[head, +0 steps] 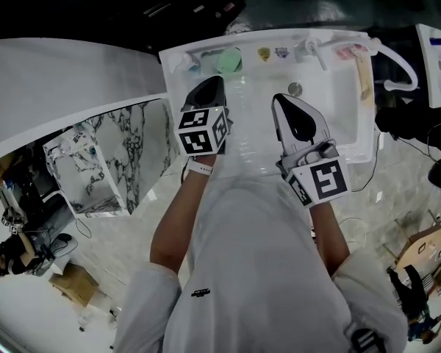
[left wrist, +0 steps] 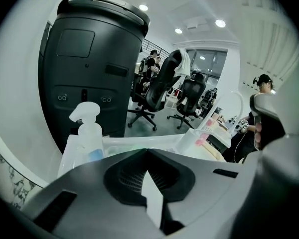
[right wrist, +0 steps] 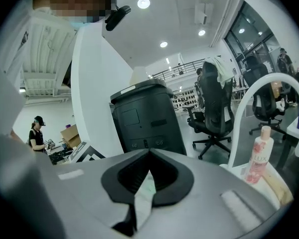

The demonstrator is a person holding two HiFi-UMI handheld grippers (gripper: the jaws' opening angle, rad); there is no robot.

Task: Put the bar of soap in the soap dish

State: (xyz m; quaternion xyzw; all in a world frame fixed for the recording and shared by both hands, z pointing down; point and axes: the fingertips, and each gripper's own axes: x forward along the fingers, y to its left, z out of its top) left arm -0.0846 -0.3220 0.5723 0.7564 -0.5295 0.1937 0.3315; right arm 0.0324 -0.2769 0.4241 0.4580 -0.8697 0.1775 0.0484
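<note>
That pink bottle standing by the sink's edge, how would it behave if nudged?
The pink bottle stands tall and slim on the sink rim, so a high push would probably tip it. Its smooth plastic may slip when pinched. Its fill level doesn't show, so its weight is a guess.

Over the middle of the sink basin (head: 347, 116) open room is left — the back rim is crowded by a spray bottle (left wrist: 89, 131), faucet (head: 309, 50) and pink bottle (right wrist: 259, 156).
</note>
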